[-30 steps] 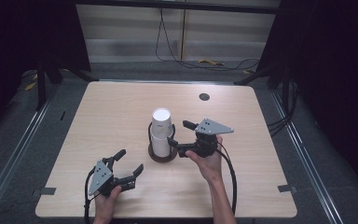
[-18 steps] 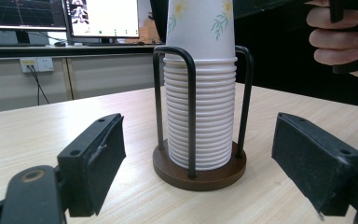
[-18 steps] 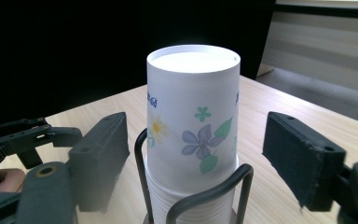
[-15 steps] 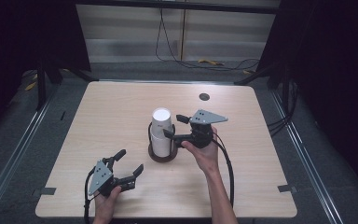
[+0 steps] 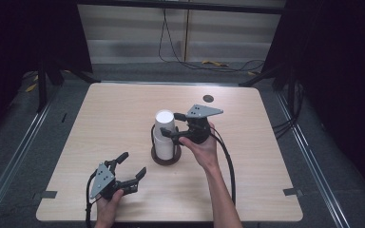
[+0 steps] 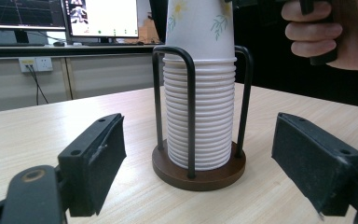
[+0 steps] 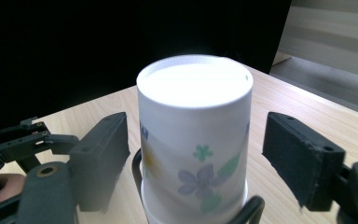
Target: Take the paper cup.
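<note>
A stack of upturned white paper cups [image 5: 164,137] with a flower print stands in a black wire holder [image 6: 189,112] on a round wooden base [image 5: 165,160] at the table's middle. My right gripper [image 5: 172,126] reaches in from the right at the height of the top cup [image 7: 195,121]. Its jaws have just been opening. The top cup stands between them with a small gap on each side. My left gripper [image 5: 133,164] rests open near the front left of the table, pointed at the holder [image 6: 199,121], nothing between its jaws.
A small dark disc [image 5: 208,98] lies near the table's far edge. Cables run over the floor behind the table. Monitors [image 6: 102,18] stand on a bench beyond the holder in the left gripper view. The right hand [image 6: 317,32] hovers beside the stack's top.
The right hand has moved up along the stack and slightly toward it, bringing its jaws beside the top cup. The left gripper has stayed where it was.
</note>
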### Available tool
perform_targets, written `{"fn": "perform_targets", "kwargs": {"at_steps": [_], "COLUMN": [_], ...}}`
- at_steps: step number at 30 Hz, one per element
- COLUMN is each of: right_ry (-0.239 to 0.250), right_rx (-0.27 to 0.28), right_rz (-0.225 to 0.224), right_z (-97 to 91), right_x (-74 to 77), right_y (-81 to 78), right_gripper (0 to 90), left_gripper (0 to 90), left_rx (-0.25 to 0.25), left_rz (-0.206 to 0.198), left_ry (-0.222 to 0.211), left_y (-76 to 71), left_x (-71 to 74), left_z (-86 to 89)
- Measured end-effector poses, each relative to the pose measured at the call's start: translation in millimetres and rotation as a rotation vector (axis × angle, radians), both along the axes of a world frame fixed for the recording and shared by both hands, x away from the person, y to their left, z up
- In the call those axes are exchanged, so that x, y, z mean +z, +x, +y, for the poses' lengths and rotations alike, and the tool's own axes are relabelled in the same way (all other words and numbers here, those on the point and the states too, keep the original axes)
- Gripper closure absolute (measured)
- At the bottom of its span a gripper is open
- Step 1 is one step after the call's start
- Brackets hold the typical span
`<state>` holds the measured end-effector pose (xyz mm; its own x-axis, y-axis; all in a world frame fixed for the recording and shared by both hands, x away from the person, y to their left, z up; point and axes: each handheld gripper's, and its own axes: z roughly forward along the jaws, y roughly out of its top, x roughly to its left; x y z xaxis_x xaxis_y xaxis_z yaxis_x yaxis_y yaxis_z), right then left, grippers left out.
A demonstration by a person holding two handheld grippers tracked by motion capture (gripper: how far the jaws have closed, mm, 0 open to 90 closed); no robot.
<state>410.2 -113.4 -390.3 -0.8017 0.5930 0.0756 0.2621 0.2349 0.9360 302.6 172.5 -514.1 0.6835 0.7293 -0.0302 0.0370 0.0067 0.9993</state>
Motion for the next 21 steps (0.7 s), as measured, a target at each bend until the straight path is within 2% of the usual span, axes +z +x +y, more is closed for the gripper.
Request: {"fn": "perform_targets", "kwargs": {"at_steps": [4,12,21], "right_ry": [-0.035,-0.030,-0.054], "right_rx": [0.001,0.010,0.018], "right_rz": [0.030,0.040,0.064], "right_z": [6.1,11.8,15.7], "right_x": [1.9,6.8,10.1], "right_y": [5.6,11.6,15.9], "right_gripper": [20.2,22.4,25.3], "left_gripper": [17.0,17.1,17.0], "left_rx": [0.001,-0.007,-0.011], "left_rz": [0.001,-0.003,-0.003], "left_ry": [-0.001,0.007,0.013], "left_y": [0.1,0.7,0.9], "left_x": [0.0,0.2,0.2], "left_z": [0.0,0.6,0.9]}}
